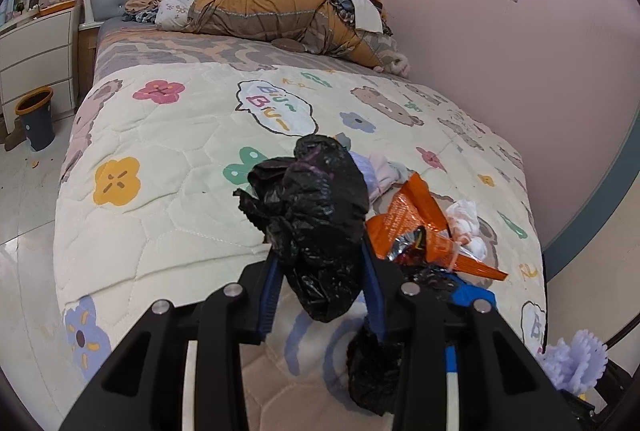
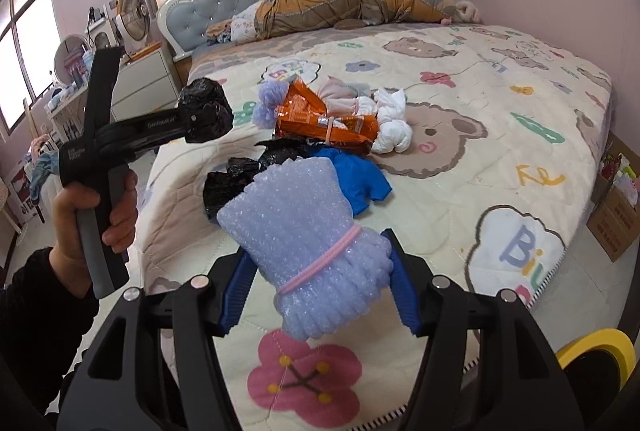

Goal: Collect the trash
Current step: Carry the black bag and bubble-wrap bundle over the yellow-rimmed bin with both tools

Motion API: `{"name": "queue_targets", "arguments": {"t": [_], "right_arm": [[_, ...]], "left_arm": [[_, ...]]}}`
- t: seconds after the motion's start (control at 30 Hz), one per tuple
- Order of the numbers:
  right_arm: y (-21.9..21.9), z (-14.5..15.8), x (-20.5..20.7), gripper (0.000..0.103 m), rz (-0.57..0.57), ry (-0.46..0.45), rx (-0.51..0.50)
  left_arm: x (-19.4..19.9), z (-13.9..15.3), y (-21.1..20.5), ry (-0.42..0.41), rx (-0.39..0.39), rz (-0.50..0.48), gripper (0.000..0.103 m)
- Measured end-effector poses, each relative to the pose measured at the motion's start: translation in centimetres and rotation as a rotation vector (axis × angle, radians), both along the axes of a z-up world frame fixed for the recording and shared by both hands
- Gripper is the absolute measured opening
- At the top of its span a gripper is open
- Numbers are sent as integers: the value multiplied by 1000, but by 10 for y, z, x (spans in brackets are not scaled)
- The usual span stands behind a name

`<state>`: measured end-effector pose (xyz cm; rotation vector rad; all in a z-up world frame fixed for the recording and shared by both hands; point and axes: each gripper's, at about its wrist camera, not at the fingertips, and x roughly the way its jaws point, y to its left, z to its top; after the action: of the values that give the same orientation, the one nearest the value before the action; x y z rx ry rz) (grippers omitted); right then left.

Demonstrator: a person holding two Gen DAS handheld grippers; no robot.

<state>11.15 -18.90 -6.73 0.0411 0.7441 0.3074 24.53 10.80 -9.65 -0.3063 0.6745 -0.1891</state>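
Your left tongs (image 1: 320, 263) are clamped on a crumpled black plastic bag (image 1: 316, 207), lifted off the bed (image 1: 168, 215); the bag bulges above the blue pads and hangs below them. Your right tongs (image 2: 320, 279) are clamped on a lilac bubble-wrap bundle (image 2: 308, 231) tied with a pink band, held above the quilt.

Right wrist view: the remaining trash lies on the quilt at 12 o'clock from the bundle. An orange wrapper (image 2: 324, 119) touches white crumpled tissue (image 2: 394, 129) at its 3 o'clock. A blue scrap (image 2: 360, 179) and a second black bag (image 2: 232, 183), possibly one piece with the black film behind it, sit just beyond the bundle.
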Motion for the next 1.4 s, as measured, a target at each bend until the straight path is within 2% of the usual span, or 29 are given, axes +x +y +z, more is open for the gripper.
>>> {"name": "queue_targets", "arguments": {"t": [0.33, 0.47, 0.57, 0.93, 1.13, 1.4], "right_arm": [[-40, 37, -52, 58, -62, -63, 39], [-62, 53, -72, 58, -94, -103, 52], [-77, 64, -86, 59, -121, -132, 50], [-157, 99, -141, 59, -303, -199, 23], [-199, 107, -170, 59, -410, -213, 31], [-247, 108, -199, 60, -536, -216, 54]], "left_arm": [[-61, 37, -32, -95, -11, -78, 34], [-79, 47, -56, -102, -31, -146, 34], [-92, 51, -80, -109, -14, -204, 34], [-134, 67, -175, -79, -11, -482, 34], [-157, 68, -230, -69, 32, -615, 34], [-179, 59, -285, -5, 50, -757, 34]]}}
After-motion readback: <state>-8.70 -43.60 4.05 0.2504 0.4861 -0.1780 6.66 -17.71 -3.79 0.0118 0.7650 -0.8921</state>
